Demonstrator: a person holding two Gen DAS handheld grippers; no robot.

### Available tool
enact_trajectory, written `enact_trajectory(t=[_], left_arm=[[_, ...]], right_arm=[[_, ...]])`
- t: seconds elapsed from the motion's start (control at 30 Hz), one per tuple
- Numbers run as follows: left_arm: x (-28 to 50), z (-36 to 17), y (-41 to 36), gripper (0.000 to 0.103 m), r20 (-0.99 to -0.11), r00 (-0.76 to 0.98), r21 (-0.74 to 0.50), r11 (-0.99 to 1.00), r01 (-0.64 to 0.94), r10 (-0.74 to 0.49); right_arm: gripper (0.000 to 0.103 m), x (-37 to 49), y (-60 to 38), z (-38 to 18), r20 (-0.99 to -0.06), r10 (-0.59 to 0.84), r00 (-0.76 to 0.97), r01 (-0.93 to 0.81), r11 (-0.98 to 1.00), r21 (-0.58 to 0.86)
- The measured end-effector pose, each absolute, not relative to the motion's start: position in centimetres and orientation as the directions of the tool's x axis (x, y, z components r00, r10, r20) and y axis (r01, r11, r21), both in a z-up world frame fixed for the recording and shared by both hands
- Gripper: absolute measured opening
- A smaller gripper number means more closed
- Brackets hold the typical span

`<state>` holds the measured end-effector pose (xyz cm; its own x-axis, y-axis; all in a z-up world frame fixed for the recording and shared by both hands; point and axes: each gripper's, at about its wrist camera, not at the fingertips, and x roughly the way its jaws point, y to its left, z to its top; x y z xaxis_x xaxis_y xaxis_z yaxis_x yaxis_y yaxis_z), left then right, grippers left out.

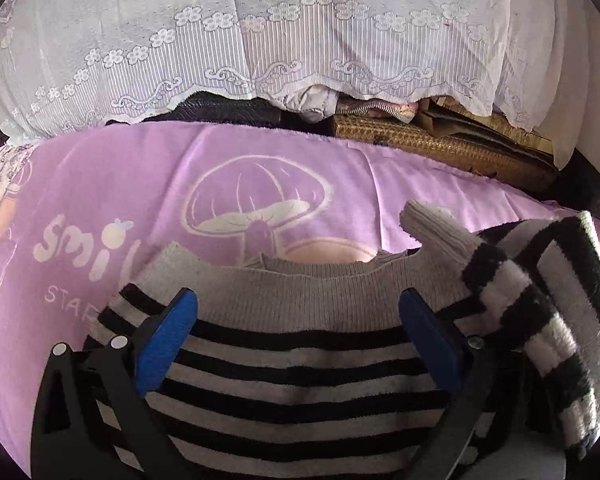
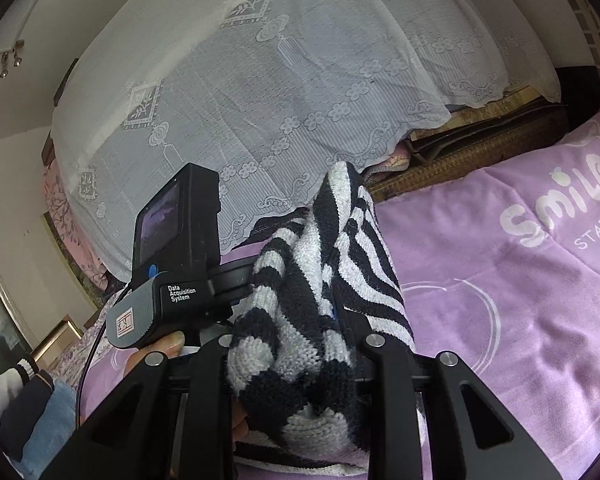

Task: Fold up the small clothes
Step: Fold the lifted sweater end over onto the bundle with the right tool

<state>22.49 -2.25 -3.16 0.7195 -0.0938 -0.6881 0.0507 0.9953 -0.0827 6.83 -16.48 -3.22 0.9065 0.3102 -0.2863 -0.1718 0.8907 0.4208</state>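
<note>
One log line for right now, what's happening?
left gripper: open over striped sweater | right gripper: holding sleeve | purple blanket underneath

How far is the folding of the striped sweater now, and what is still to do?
Done: little; the striped sweater lies spread on the purple blanket, its grey collar flat. In hand: the right gripper is shut on bunched striped knit, which looks like a sleeve being lifted over the body. The left gripper is open, its blue pads apart above the collar. Left: laying that sleeve down, the other side, the final fold.
</note>
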Motion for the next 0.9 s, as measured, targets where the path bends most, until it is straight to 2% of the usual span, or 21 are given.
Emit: enact_trajectory(t=[0.33, 0.47, 0.63, 0.73, 0.8, 0.9], left_arm=[[22.4, -3.0, 6.2, 0.096, -0.668, 0.734, -0.186, 0.982, -0.011, -0.119], [22.2, -3.1, 10.1, 0.096, -0.666, 0.741, -0.202, 0.977, -0.067, -0.087], [22.4, -3.7, 13.7, 0.096, -0.686, 0.727, -0.123, 0.98, -0.156, 0.03], [22.8, -5.1, 16.3, 0.096, -0.721, 0.692, -0.137, 0.973, -0.184, 0.029], [23.2, -6.5, 17.8, 0.096, -0.752, 0.657, -0.112, 0.971, -0.21, 0.055], [23.8, -8.4, 19.5, 0.096, -0.783, 0.584, 0.026, 0.949, -0.313, 0.214]], right_arm=[[0.027, 7.8, -8.4, -1.7, -0.308, 0.357, 0.882, -0.256, 0.911, 0.322], [0.027, 8.2, -4.3, -1.3, -0.328, 0.375, 0.867, -0.295, 0.917, 0.268], [0.027, 9.9, -0.2, -2.4, -0.378, 0.381, 0.844, -0.311, 0.921, 0.235], [0.027, 10.7, 1.8, -3.7, -0.419, 0.39, 0.82, -0.319, 0.919, 0.23], [0.027, 11.2, 3.2, -5.1, -0.473, 0.385, 0.792, -0.33, 0.923, 0.199], [0.028, 12.8, 4.3, -8.2, -0.596, 0.395, 0.699, -0.349, 0.916, 0.198]])
